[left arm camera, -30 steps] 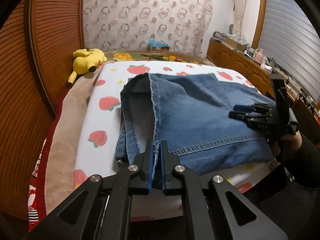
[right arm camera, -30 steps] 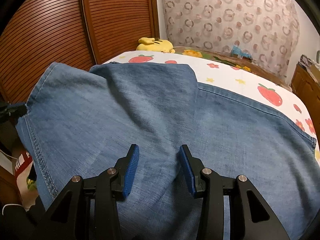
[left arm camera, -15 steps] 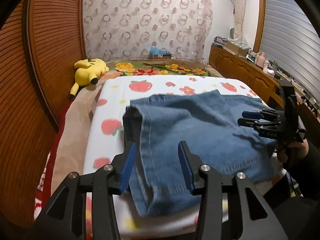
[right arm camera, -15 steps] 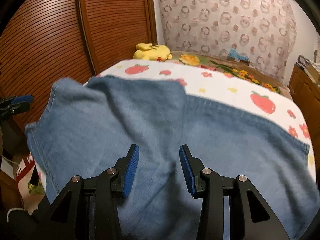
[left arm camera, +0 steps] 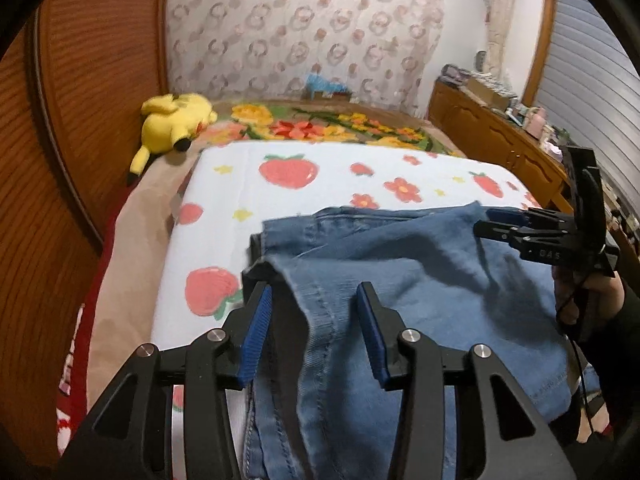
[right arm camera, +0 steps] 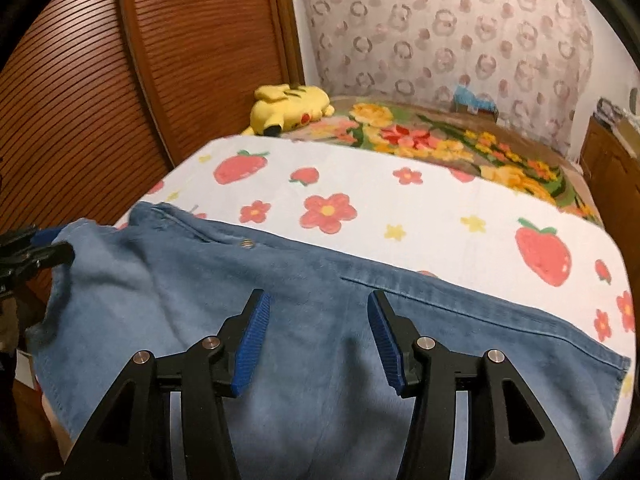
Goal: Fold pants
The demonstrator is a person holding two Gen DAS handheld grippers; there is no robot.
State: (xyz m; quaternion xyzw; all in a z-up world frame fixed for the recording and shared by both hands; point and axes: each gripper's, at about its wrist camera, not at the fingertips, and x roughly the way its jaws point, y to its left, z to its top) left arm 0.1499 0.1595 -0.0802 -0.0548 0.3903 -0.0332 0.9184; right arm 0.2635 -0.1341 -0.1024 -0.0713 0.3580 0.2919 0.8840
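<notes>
Blue jeans [left arm camera: 420, 272] lie folded across the near end of the bed. My left gripper [left arm camera: 313, 288] hovers over their left end, open. A stitched hem runs under the gap, and the pads do not press on it. In the right wrist view the jeans [right arm camera: 320, 272] spread below my right gripper [right arm camera: 316, 296]. Its jaws are opening and nothing is gripped between them. The right gripper [left arm camera: 500, 224] also shows at the right of the left wrist view, held by a hand [left arm camera: 580, 300] above the denim. The left gripper [right arm camera: 48, 246] sits at the left edge of the right wrist view.
A white blanket [left arm camera: 320, 176] with strawberries and flowers covers the bed. A yellow plush toy [left arm camera: 176, 124] lies at the far left corner. Wooden slatted doors [left arm camera: 80, 120] stand close on the left. A wooden cabinet [left arm camera: 500, 140] runs along the right.
My left gripper went from shut on the denim hem to open, and the hem dropped. Both grippers drew back toward the bed's near edge. The right jaws now stand wider.
</notes>
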